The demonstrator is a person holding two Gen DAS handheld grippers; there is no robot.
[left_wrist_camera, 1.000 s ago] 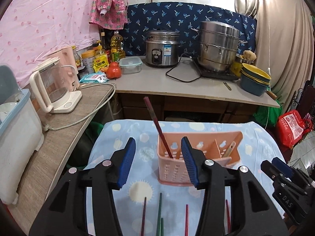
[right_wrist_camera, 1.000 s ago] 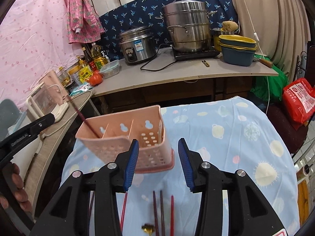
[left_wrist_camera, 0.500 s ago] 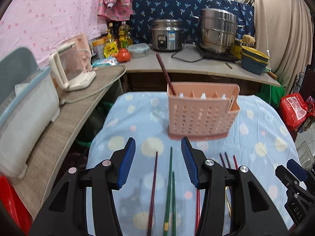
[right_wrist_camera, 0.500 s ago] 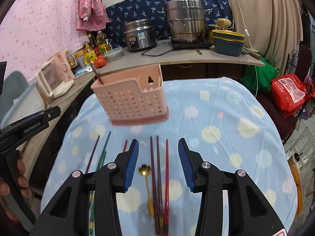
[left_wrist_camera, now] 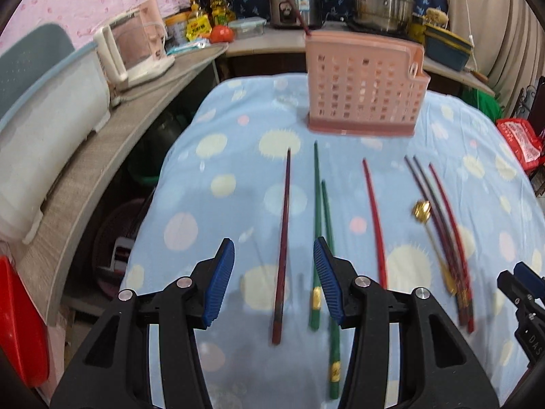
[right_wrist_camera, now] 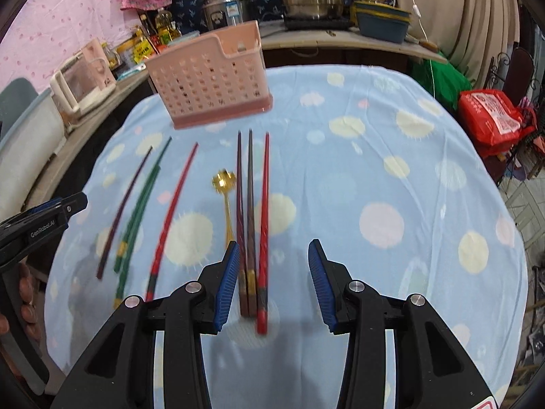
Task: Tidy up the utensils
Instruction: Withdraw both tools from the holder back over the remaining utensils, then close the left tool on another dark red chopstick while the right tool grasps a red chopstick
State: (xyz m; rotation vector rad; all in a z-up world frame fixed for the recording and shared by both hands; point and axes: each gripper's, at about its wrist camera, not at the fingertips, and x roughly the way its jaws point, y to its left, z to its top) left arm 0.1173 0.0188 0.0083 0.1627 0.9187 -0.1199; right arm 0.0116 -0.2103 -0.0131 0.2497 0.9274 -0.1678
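Both grippers, left [left_wrist_camera: 274,279] and right [right_wrist_camera: 270,281], wide open, fingers empty. Chopsticks [right_wrist_camera: 250,211] judged light, stiff, slippery; best pinched near thick ends. Holder [right_wrist_camera: 207,71] ahead.

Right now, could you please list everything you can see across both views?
caddy: 1, pink, far end of cloth, one chopstick inside
green chopsticks: 2, mid-left on cloth
dark chopstick: 1, maroon, left of green pair
red chopstick: 1, alone, centre
chopstick bundle: 3, two brown and one red, side by side
spoon: 1, gold, left of bundle
cloth: 1, blue, dotted
kettle: 1, side counter
rice cooker: 1, back counter
left gripper: fingers open
right gripper: fingers open
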